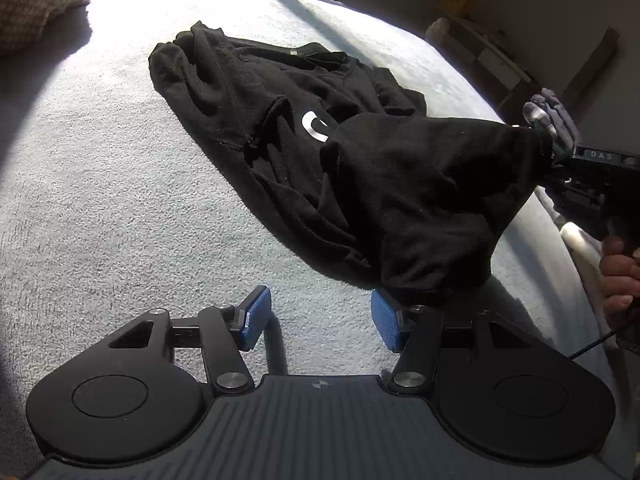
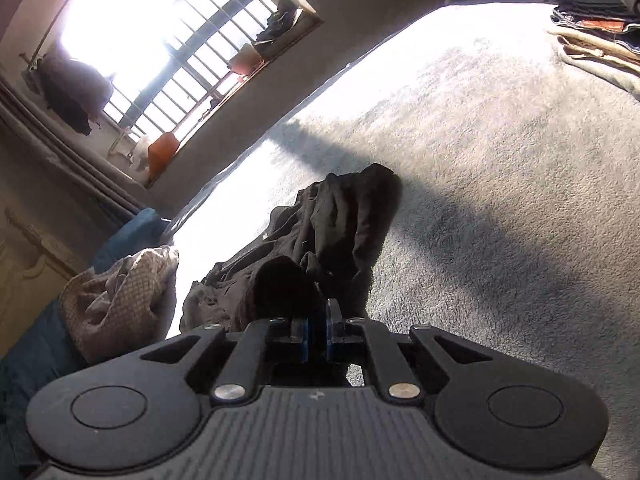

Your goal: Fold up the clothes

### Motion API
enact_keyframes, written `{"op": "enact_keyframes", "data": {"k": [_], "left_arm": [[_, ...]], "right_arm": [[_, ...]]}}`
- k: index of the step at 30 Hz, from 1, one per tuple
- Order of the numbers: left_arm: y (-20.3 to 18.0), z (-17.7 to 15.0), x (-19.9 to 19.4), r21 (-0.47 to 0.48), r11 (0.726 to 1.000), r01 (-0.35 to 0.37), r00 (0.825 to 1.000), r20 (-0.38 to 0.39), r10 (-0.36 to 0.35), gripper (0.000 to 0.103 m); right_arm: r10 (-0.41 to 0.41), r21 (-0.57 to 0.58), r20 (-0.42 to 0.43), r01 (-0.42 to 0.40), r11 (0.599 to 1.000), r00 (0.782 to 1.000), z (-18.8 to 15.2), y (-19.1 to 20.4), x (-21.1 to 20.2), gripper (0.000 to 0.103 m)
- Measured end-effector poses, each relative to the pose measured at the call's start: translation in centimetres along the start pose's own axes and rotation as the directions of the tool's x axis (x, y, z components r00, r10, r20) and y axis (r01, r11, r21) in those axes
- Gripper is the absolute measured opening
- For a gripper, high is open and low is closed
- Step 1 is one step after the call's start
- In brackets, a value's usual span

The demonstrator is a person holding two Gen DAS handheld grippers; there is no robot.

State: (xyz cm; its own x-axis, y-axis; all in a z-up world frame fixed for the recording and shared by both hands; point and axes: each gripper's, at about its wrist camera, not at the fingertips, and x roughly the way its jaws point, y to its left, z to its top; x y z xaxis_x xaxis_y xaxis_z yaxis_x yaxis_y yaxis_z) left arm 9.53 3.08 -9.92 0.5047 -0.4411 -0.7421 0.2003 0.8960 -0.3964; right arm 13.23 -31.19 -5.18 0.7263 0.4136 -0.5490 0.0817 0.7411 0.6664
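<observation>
**Hoodie lifted at one end by the right claw**

Hoodie (image 1: 304, 152), black with a white mark on it, lies crumpled across the middle of the bed (image 1: 100, 200), which is covered in a pale, fuzzy blanket. Its far end rests flat on the blanket toward the sunlit far edge; its near end is pulled up off the surface and stretched toward the bed's right edge.

The right claw (image 1: 554, 148) is clamped on that raised end, the cloth bunched tight where the fingers meet. In the right wrist view its blue pads (image 2: 306, 340) are pressed together with black fabric (image 2: 320, 240) caught between them, and the rest of the garment trails away over the blanket toward the bright far edge. A bare hand (image 1: 618, 280) grips the right tool's handle beyond the bed's right edge.

The left claw (image 1: 320, 320) hangs low over the near part of the bed with its jaws spread wide and nothing between them. Its right pad (image 1: 384, 326) sits just under the drooping hem of the lifted cloth; whether it touches cannot be told. Its left pad is over bare blanket.

A checked cloth (image 2: 120, 300) is heaped near the bed's far left corner. Folded clothes (image 2: 596, 40) are stacked at another edge. A barred window (image 2: 192, 56) lets in strong light.
</observation>
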Motion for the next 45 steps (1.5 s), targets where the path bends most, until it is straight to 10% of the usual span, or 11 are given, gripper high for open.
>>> {"op": "enact_keyframes", "data": {"k": [5, 12, 16, 19, 23, 27, 29, 33, 37, 45], "left_arm": [[0.0, 1.0, 1.6, -0.069, 0.998, 0.002, 1.0, 0.008, -0.001, 0.058], [0.3, 2.3, 3.2, -0.113, 0.993, -0.028, 0.999, 0.021, 0.03, 0.059], [-0.5, 2.5, 3.5, -0.108, 0.992, -0.065, 0.997, 0.043, 0.07, 0.055], [-0.7, 2.3, 3.5, -0.093, 0.991, -0.1, 0.992, 0.063, 0.106, 0.03], [0.2, 2.4, 1.6, -0.112, 0.99, -0.08, 0.99, 0.105, 0.092, 0.005], [1.1, 2.5, -0.3, -0.131, 0.99, -0.058, 0.986, 0.146, 0.078, 0.003], [1.6, 2.5, -1.3, -0.14, 0.989, -0.048, 0.983, 0.167, 0.071, 0.002], [2.5, 2.6, -3.2, -0.158, 0.987, -0.025, 0.976, 0.209, 0.058, 0.001], [3.7, 2.7, -5.4, -0.185, 0.983, -0.003, 0.967, 0.25, 0.05, 0.001], [8.5, 2.4, -7.9, -0.288, 0.951, -0.115, 0.955, 0.23, 0.185, 0.004]], "right_arm": [[-0.054, 0.311, 0.099, 0.021, 0.95, 0.994, 0.8, -7.2, -0.7, 0.007], [-0.124, 0.623, 0.078, 0.049, 0.781, 0.989, -1.1, -15.4, -0.7, 0.009], [-0.047, 0.587, 0.034, 0.018, 0.809, 0.998, -2.3, -14.7, -0.5, 0.024], [0.006, 0.502, 0.004, -0.008, 0.865, 1.0, -2.6, -12.9, -0.3, 0.055], [0.031, 0.364, -0.08, 0.001, 0.931, 0.996, -2.2, -10.0, 1.4, 0.068], [-0.009, 0.144, -0.177, 0.035, 0.989, 0.984, -2.0, -6.0, 3.4, 0.054], [-0.018, 0.085, -0.193, 0.035, 0.996, 0.981, -2.3, -4.4, 3.3, 0.018], [0.083, 0.08, -0.201, -0.068, 0.995, 0.976, -2.7, -2.2, 1.5, 0.014], [0.182, 0.111, -0.337, -0.153, 0.982, 0.924, -4.0, -0.5, -0.6, 0.014], [0.324, 0.347, -0.594, -0.129, 0.929, 0.737, -12.4, 1.3, 1.1, 0.022]]}}
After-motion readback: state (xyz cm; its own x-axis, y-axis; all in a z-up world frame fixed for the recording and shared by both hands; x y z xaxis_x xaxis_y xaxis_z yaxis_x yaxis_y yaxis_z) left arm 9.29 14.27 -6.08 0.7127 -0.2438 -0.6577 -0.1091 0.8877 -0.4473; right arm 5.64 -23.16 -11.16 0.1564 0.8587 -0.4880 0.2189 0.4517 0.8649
